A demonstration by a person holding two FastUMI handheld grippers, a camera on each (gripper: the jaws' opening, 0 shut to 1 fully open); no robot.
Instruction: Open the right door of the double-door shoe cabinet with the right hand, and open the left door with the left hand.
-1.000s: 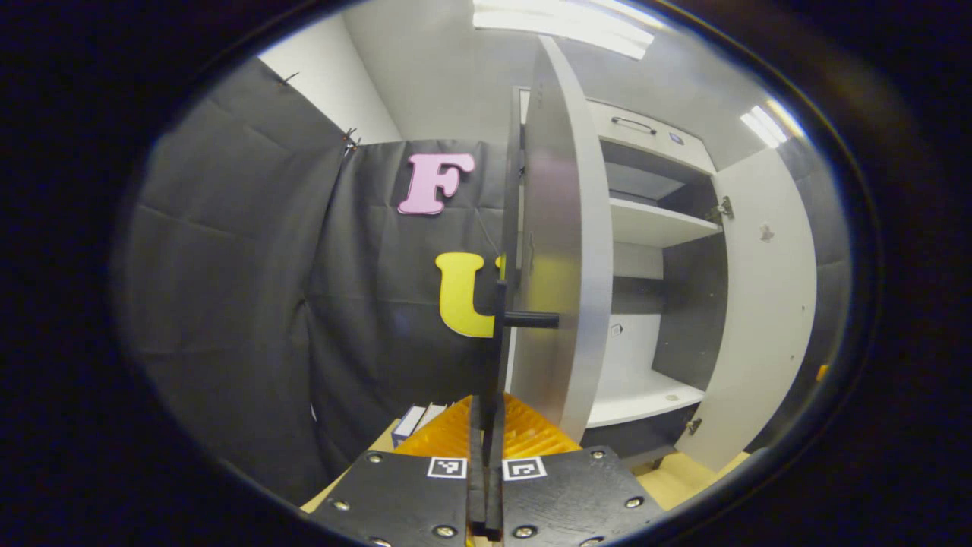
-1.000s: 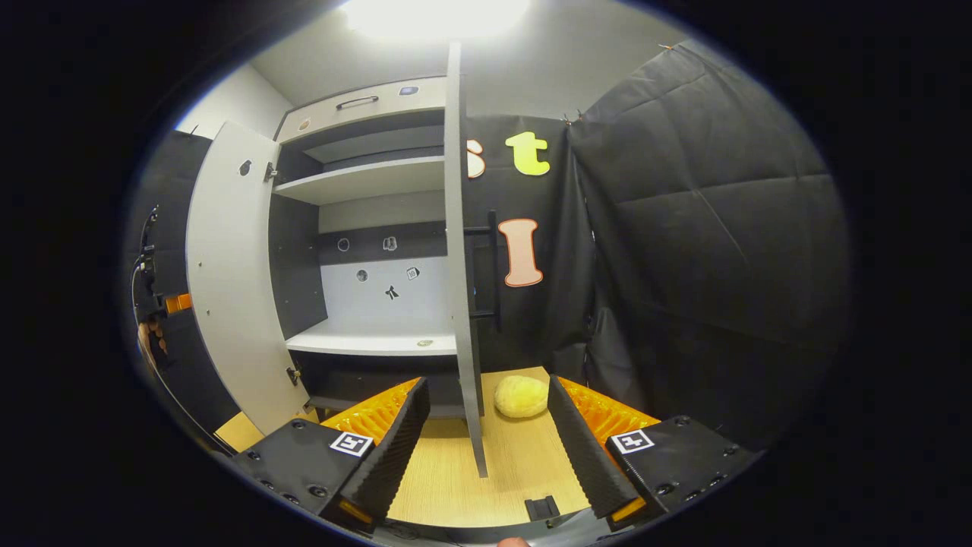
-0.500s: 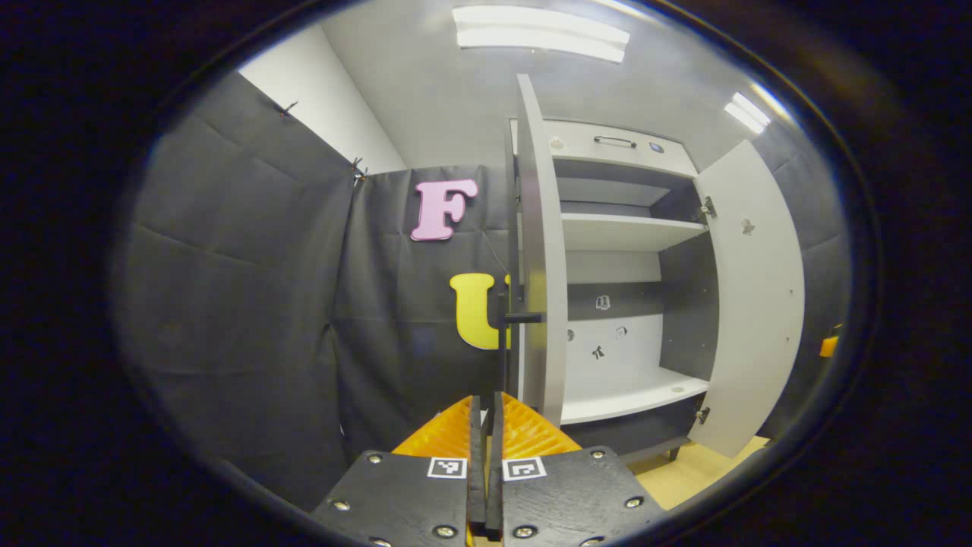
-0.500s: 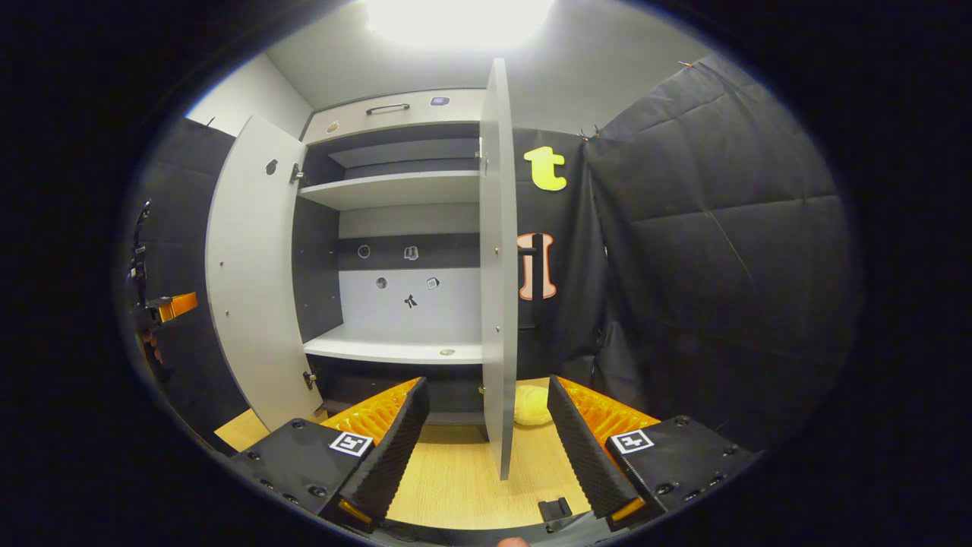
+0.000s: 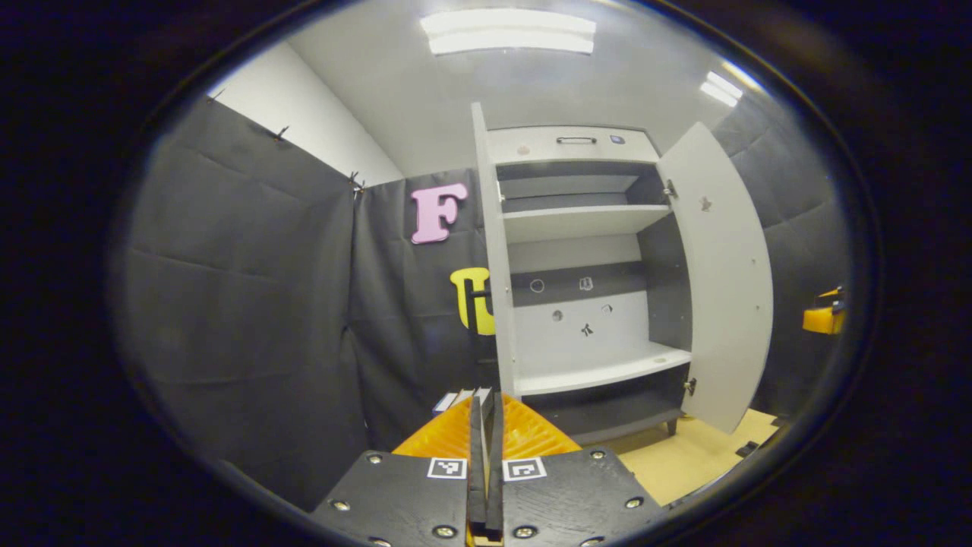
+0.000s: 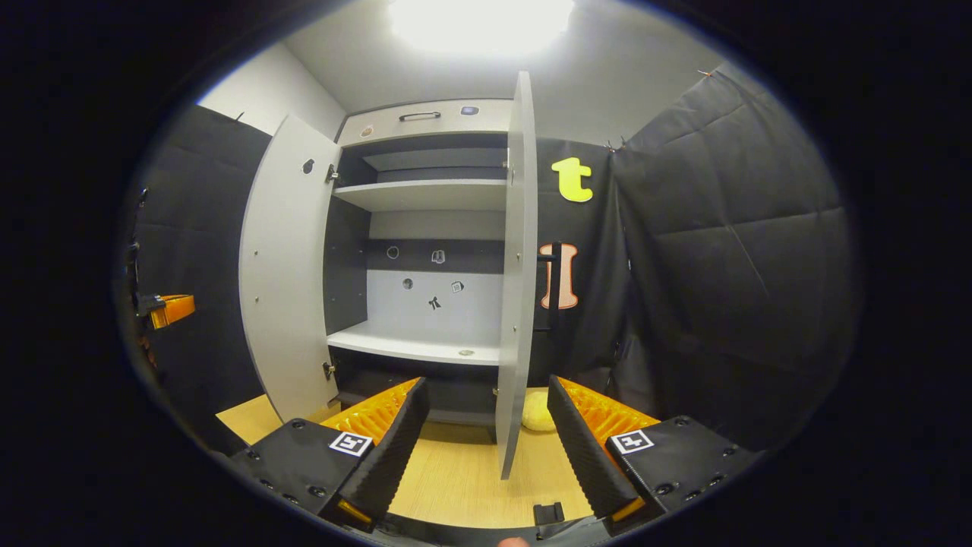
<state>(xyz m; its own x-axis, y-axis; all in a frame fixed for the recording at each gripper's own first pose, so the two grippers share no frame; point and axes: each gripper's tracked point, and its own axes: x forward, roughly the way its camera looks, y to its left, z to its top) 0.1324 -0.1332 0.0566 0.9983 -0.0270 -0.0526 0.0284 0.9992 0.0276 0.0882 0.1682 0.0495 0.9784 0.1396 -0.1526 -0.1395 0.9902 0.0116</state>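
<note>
Both cabinet doors (image 6: 285,273) stand open ahead of clenched left tongs (image 5: 484,463) and released right tongs (image 6: 486,448).

Bright overhead ceiling lights (image 5: 507,39) — blown out to white glare in the right gripper view. Fisheye bending curves the edges; focus is sharp, shadows soft.

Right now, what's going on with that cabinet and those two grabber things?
A person holds a gripper in each hand in front of a shoe cabinet. Both doors stand wide open: the left door and the right door. The shelves look bare. The left gripper is shut on nothing, and the right gripper is open, touching neither door. A yellow ball lies on the floor by the right door.
</note>
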